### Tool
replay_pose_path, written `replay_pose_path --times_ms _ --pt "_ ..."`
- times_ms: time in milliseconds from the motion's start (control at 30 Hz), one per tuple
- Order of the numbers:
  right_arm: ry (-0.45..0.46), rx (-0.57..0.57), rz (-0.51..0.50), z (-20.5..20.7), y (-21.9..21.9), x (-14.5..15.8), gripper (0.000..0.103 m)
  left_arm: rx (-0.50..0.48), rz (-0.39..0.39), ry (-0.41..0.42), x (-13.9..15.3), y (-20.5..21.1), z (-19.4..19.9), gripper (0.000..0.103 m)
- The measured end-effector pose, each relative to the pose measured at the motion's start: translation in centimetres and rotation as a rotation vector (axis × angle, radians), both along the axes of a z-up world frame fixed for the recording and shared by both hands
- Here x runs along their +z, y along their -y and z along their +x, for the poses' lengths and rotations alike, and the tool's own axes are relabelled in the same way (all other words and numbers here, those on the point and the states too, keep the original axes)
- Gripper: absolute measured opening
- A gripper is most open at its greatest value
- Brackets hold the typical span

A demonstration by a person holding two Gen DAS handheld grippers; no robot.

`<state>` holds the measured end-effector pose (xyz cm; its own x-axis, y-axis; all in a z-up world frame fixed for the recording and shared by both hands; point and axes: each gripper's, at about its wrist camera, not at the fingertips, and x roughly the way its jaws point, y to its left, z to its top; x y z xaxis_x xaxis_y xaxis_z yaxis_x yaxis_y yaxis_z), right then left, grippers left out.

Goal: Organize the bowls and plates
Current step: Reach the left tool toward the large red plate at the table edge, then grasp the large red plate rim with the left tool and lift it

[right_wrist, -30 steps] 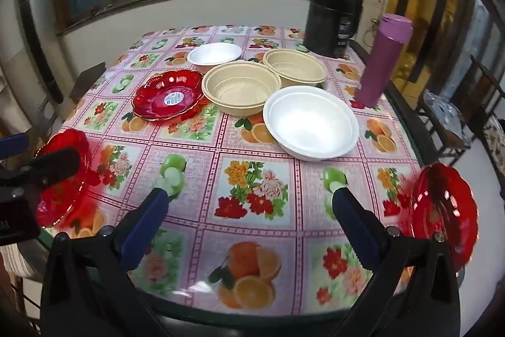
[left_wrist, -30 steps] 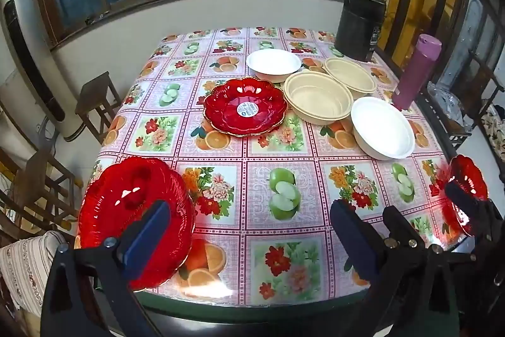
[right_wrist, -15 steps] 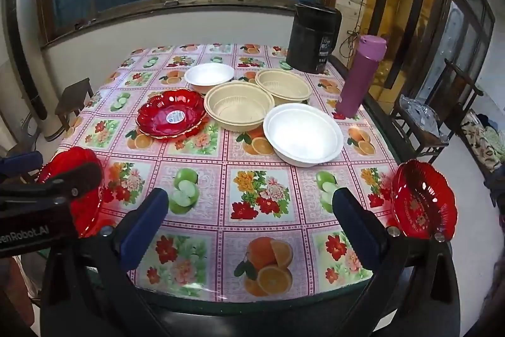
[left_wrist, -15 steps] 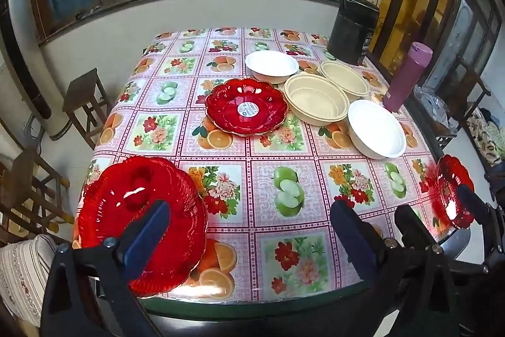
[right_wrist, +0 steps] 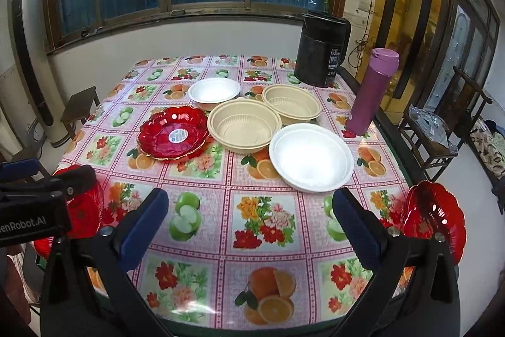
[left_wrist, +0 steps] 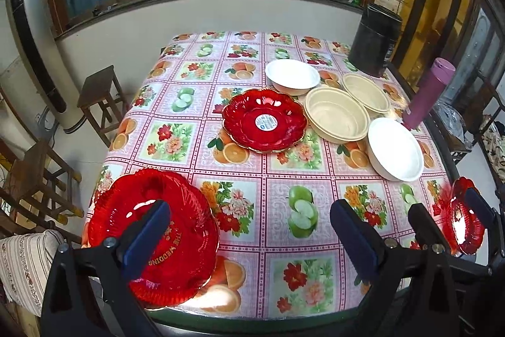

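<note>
Left wrist view: the left gripper (left_wrist: pixel 249 229) hangs spread wide, holding nothing, above the table's near edge, its left finger (left_wrist: pixel 148 234) over a red scalloped plate (left_wrist: pixel 186 239) at the near left corner. Mid-table sit a stickered red plate (left_wrist: pixel 265 119), two beige bowls (left_wrist: pixel 336 114) and two white bowls (left_wrist: pixel 394 149).

Right wrist view: the right gripper (right_wrist: pixel 249 226) gapes empty over the fruit-print tablecloth (right_wrist: pixel 265 220); another red plate (right_wrist: pixel 437 217) overhangs the right edge. A purple flask (right_wrist: pixel 371 92) and black kettle (right_wrist: pixel 323 49) stand behind.

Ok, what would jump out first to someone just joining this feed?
The three glossy red plates: one mid-table with a round sticker, one at the near-left edge by the left hand-held gripper, one at the near-right edge. Next, the cream and white bowls clustered beside the purple bottle.
</note>
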<state>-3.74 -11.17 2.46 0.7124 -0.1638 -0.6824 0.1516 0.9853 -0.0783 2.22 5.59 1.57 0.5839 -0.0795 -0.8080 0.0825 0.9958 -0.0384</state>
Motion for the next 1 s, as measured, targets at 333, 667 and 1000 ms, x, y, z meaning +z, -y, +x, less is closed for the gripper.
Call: replay_pose_path --times_ms 333,667,1000 --pt "0.001 -0.024 0.060 1.1 1.8 0.2 0.103 0.027 0.021 -0.014 -0.4 -0.4 0.5 0.103" --pt "-0.018 -0.001 0.064 1.8 1.3 -0.4 0.103 0.048 0.019 -0.029 -1.4 -1.1 1.1 0.103" --pt "-0.077 0.004 0.102 4.0 0.6 -2.2 0.103 0.079 0.026 -0.061 -3.0 -1.6 2.5 0.103"
